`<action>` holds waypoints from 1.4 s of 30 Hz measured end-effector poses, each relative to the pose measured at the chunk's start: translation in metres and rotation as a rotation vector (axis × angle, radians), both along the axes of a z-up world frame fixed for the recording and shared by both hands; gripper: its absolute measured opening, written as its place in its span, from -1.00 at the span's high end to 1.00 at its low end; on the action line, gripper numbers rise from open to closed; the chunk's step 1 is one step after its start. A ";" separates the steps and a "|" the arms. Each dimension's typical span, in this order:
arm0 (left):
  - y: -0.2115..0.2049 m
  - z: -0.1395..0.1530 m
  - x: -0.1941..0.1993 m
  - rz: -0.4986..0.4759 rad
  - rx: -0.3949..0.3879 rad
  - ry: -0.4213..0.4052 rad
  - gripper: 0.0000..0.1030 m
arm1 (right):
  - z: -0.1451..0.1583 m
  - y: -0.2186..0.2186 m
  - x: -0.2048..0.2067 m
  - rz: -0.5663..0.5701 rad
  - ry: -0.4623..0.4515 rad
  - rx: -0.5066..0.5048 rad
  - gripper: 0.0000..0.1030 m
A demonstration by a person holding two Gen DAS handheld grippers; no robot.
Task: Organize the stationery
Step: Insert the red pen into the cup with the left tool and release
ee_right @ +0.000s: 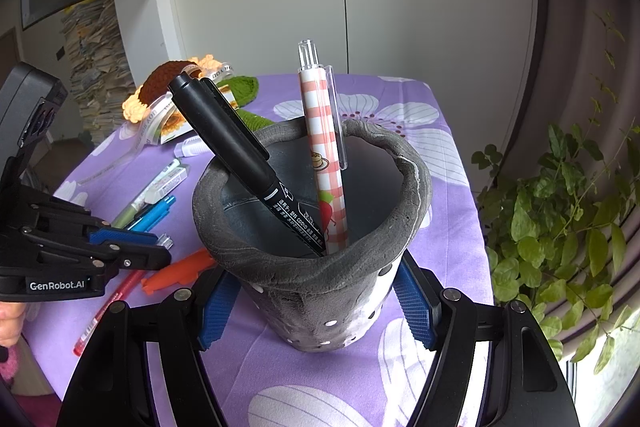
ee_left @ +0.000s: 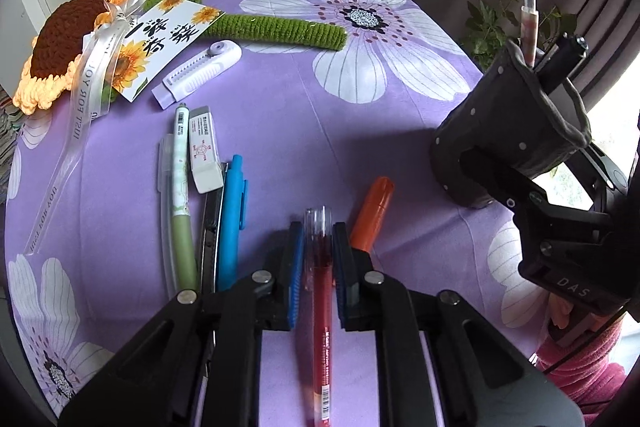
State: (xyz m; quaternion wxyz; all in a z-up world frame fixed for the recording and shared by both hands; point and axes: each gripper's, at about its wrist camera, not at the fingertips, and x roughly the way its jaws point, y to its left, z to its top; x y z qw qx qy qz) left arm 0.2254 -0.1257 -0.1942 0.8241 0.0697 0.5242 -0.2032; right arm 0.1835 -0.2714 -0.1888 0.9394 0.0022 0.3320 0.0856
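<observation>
A clear-capped red gel pen (ee_left: 320, 291) lies on the purple flowered tablecloth (ee_left: 280, 115), pinched by the left gripper (ee_left: 316, 263). Right of it stands a dark grey dotted fabric pen cup (ee_right: 312, 267), clasped by the right gripper (ee_right: 316, 301), holding a black marker (ee_right: 228, 143) and a pink checked pen (ee_right: 324, 155).

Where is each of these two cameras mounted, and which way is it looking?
Left wrist: on the left hand-held gripper, looking down at the tablecloth; its pads clamp a red pen.
Right wrist: on the right hand-held gripper, facing the cupboards; it holds the grey cup.
Shared: cup, red pen, orange marker, sunflower, each other's gripper.
</observation>
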 end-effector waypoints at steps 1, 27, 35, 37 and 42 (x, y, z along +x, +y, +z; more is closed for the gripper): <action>-0.001 0.000 0.000 -0.001 0.004 -0.001 0.77 | 0.000 0.000 0.000 0.000 0.000 0.000 -0.40; -0.008 0.189 -0.048 -0.136 -0.330 -0.444 0.84 | 0.000 -0.001 0.001 0.001 0.000 0.000 -0.40; -0.051 0.196 -0.031 -0.187 -0.378 -0.472 0.84 | 0.000 -0.001 0.001 0.001 0.000 0.001 -0.40; -0.058 0.188 -0.025 -0.192 -0.369 -0.444 0.84 | 0.000 -0.001 0.001 0.001 0.000 0.001 -0.40; -0.068 0.162 -0.015 -0.192 -0.318 -0.414 0.84 | 0.000 -0.001 0.001 0.001 0.000 0.001 -0.40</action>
